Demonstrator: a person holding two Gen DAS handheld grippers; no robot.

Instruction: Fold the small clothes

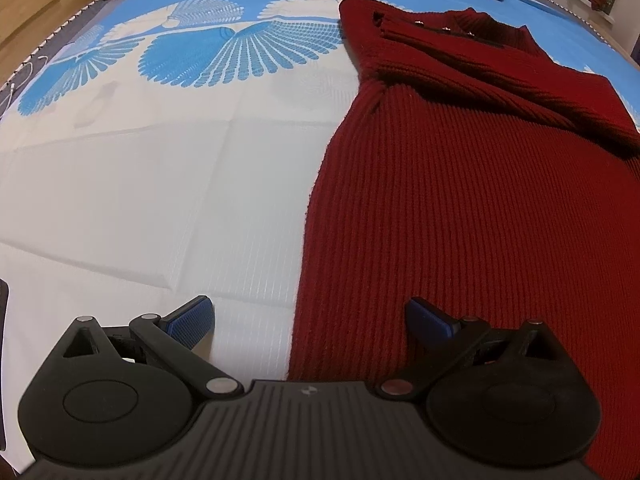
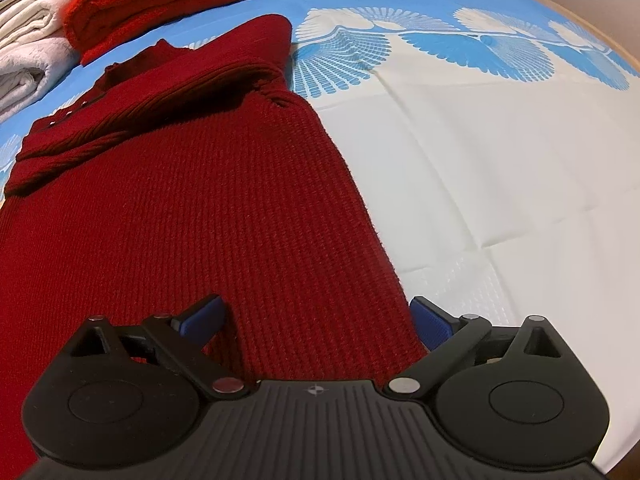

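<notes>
A dark red ribbed sweater lies spread flat on the surface, which is covered with a white and blue sheet printed with fan-shaped feather motifs. Its collar end points away from both cameras, and both sleeves are folded in across the chest, forming a thick band of ribbing just below the neckline, where a few small metal snaps catch the light. The left hand-held gripper hovers low at the hem end with its blue-padded fingers spread wide; the sweater's left edge runs between them, so one finger is over bare sheet and the other over knit, and nothing is pinched. The right hand-held gripper sits at the opposite side of the hem, its fingers likewise spread apart, straddling the sweater's right edge, with one pad against the red knit and the other over the white sheet beside it. Whether either pad actually presses on the fabric I cannot tell. Beyond the collar, well apart from the hem, a brighter red folded garment rests on the blue part of the sheet, and beside it sits a stack of pale folded towels.
</notes>
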